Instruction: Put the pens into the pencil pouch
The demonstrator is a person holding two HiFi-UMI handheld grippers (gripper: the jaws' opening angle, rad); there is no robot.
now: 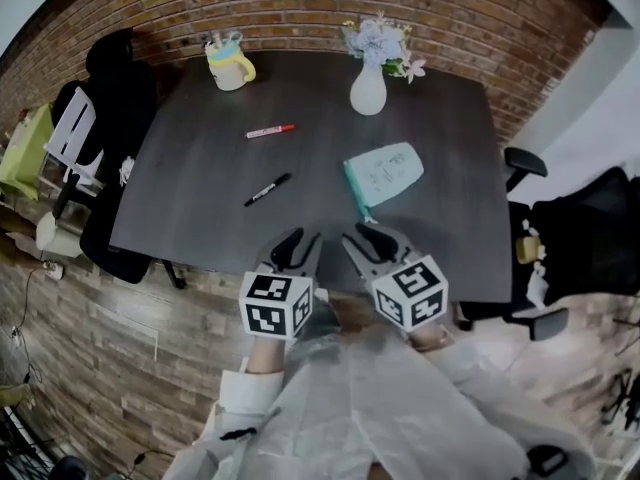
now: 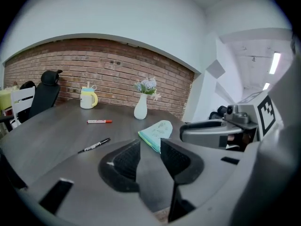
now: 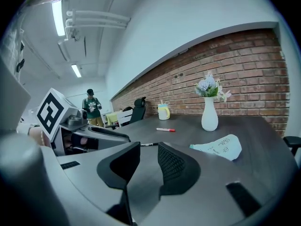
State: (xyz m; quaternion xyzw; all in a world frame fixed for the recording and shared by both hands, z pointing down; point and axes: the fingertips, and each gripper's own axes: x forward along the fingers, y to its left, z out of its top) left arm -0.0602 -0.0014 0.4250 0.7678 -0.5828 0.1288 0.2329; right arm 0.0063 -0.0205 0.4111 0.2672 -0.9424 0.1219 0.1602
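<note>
Neither pen is in the pencil pouch (image 1: 385,175). The black pen (image 1: 268,189) and red pen (image 1: 270,130) lie on the counter (image 1: 190,178) ahead of the left gripper (image 1: 300,251) fingers, and the pouch lies ahead of the right gripper (image 1: 365,243) fingers. Both sets of fingers are apart and empty. I judge both pens still need pouching.

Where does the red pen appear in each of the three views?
Head view: red pen, upper left of centre.
Left gripper view: red pen, left of centre, mid-height.
Right gripper view: red pen, near centre, small.
Shared landmark: white vase, right of it everywhere.
</note>
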